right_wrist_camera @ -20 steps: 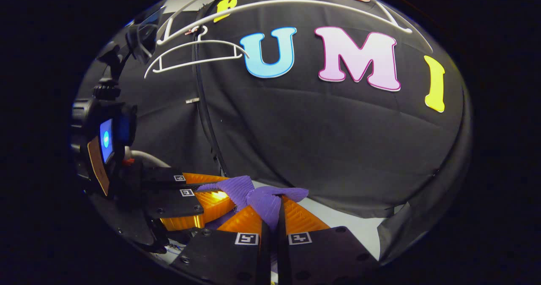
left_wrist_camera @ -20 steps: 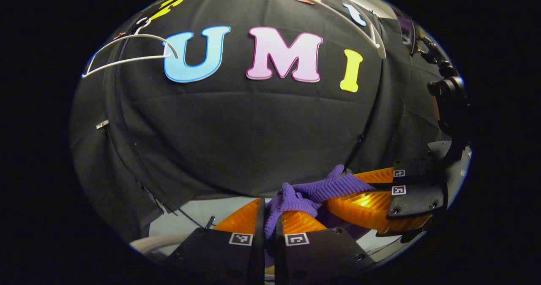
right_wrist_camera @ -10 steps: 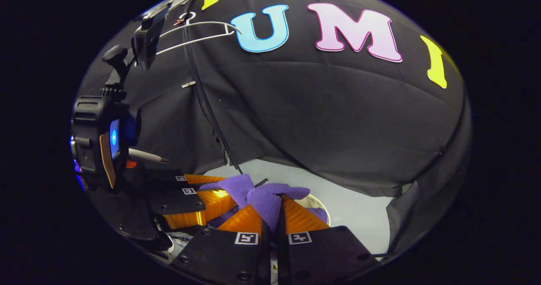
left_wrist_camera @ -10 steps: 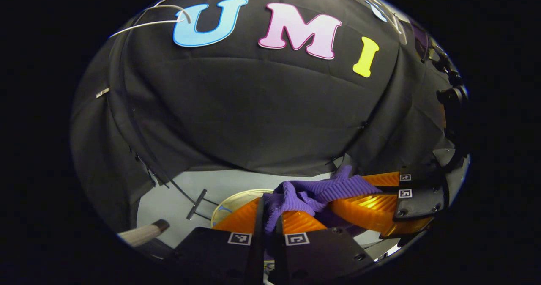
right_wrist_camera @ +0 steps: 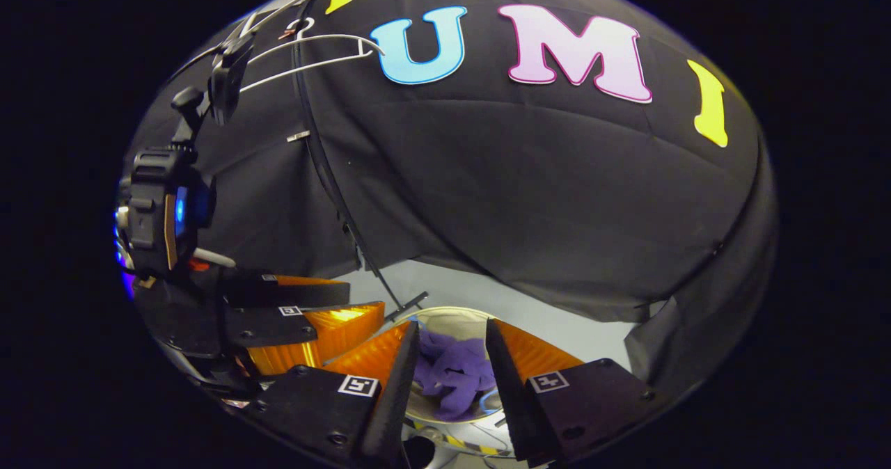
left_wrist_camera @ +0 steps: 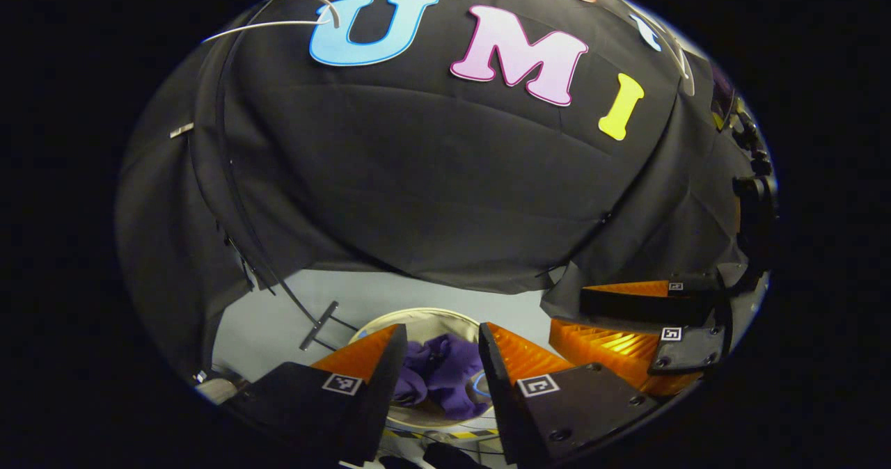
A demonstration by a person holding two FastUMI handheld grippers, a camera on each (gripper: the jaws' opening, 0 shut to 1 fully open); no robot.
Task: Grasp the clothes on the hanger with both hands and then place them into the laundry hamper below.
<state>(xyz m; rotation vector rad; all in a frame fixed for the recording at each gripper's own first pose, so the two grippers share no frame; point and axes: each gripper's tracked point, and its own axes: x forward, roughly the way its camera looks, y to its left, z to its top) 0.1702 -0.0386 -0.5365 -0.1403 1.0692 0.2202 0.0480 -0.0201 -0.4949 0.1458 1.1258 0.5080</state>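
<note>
A purple knitted garment (left_wrist_camera: 440,375) lies crumpled inside the round laundry hamper (left_wrist_camera: 418,314) on the floor below. In the left gripper view my left gripper (left_wrist_camera: 437,337) hangs open above it, nothing between its fingers. The right gripper (left_wrist_camera: 630,312) shows at that view's right, also open. In the right gripper view my right gripper (right_wrist_camera: 452,337) is open over the same garment (right_wrist_camera: 454,375) in the hamper (right_wrist_camera: 445,314), and the left gripper (right_wrist_camera: 306,312) sits at the lower left. A bare white hanger (right_wrist_camera: 313,55) hangs at the upper left.
The black cloth wall fills the background, its hem ending just above the pale floor (left_wrist_camera: 292,309). A thin black pole (right_wrist_camera: 334,177) runs down the wall to the floor beside the hamper. A white hanger (left_wrist_camera: 278,17) shows at the top left.
Both grippers went from shut on the purple garment to open. The garment dropped from between the fingers into the hamper. Both views tilted further down toward the floor.
</note>
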